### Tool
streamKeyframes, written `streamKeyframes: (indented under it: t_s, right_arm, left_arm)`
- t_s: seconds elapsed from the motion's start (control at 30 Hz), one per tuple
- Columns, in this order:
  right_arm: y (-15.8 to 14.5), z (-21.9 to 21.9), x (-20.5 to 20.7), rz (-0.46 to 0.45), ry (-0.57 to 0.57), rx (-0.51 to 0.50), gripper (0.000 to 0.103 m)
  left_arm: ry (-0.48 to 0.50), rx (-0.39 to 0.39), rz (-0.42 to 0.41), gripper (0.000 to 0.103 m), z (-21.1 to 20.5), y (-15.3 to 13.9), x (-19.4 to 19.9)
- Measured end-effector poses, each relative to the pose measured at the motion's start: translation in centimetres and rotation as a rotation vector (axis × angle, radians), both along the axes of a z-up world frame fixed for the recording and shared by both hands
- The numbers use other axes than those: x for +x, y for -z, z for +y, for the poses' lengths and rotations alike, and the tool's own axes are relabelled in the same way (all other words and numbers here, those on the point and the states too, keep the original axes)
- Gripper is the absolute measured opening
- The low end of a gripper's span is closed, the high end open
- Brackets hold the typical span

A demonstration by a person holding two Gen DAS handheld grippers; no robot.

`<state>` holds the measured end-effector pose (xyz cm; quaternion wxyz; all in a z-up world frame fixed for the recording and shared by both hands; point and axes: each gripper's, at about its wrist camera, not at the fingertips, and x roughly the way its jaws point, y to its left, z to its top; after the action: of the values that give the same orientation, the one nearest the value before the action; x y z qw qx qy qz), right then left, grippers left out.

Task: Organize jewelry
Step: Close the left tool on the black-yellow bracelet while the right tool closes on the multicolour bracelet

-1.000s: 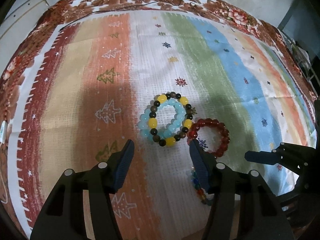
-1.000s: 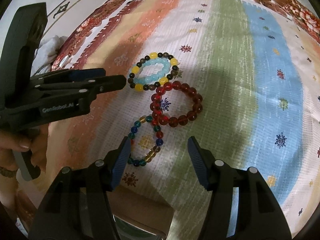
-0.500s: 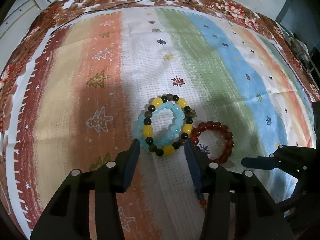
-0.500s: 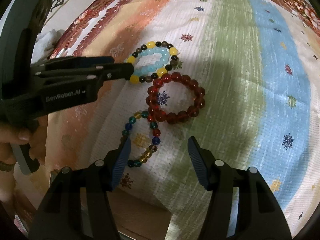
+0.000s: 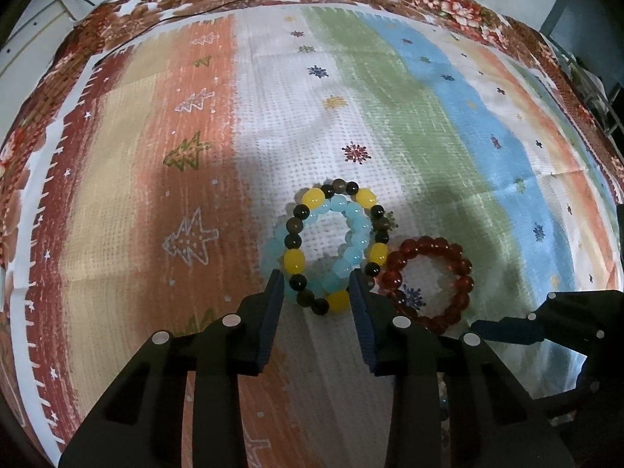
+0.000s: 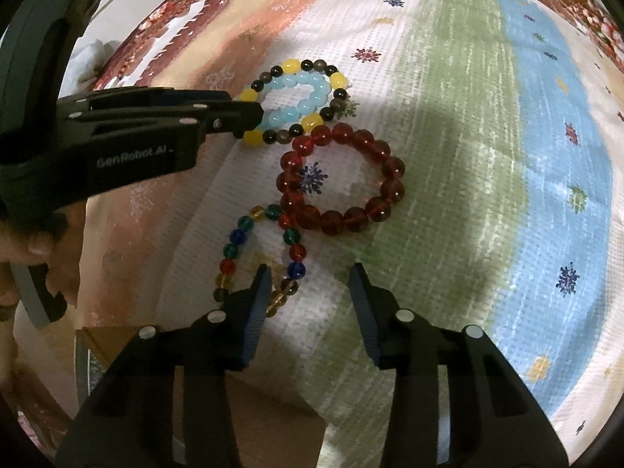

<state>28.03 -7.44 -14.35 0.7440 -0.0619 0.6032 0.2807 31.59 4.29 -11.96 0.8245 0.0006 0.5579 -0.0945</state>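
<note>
A yellow-and-dark bead bracelet (image 5: pixel 298 261) lies on the striped cloth with a light blue bead bracelet (image 5: pixel 351 257) inside it. My left gripper (image 5: pixel 315 286) is open, its fingertips either side of their near edge. A dark red bead bracelet (image 5: pixel 464 284) lies just right of them. In the right wrist view the pair (image 6: pixel 312 123), the red bracelet (image 6: pixel 390 191) and a multicoloured bead bracelet (image 6: pixel 238 238) lie in a row. My right gripper (image 6: pixel 308 277) is open and empty, its left fingertip over the multicoloured bracelet's near end.
The striped, patterned cloth (image 5: pixel 448 124) covers the table, with a floral border (image 5: pixel 448 0) at the far edge. A cardboard box corner (image 6: pixel 105 343) shows below the table's near edge. A hand (image 6: pixel 35 249) holds the left gripper's handle.
My left gripper has moved forward to the yellow and blue bracelets and its jaws have narrowed around their near edge. My right gripper has moved closer to the multicoloured bracelet and narrowed slightly.
</note>
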Motion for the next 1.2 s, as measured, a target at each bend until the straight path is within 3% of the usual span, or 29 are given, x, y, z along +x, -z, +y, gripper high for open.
streamKeyframes:
  t_s: [0.2,0.33,0.43,0.47,1.2]
  right_arm:
    - [0.2,0.1,-0.2,-0.011,-0.017,-0.019,0.032]
    - [0.5,-0.1,-0.2,-0.014,-0.005,-0.031,0.013]
    - [0.6,-0.2,-0.2,-0.017,-0.004,-0.029,0.013]
    - [0.5,-0.2,-0.3,-0.02,-0.005,-0.031,0.013]
    - [-2.8,-0.9,-0.9,-0.1,0.009,0.013,0.011]
  left_arm:
    - [0.013,0.014,-0.009,0.032,-0.2,0.6,0.5]
    - [0.014,0.012,0.005,0.021,-0.3,1.0,0.7]
    - [0.029,0.027,-0.004,0.017,-0.5,1.0,0.6]
    - [0.026,0.027,-0.004,0.011,-0.5,1.0,0.5]
    - [0.016,-0.069,-0.055,0.011,-0.4,-3.0,-0.8]
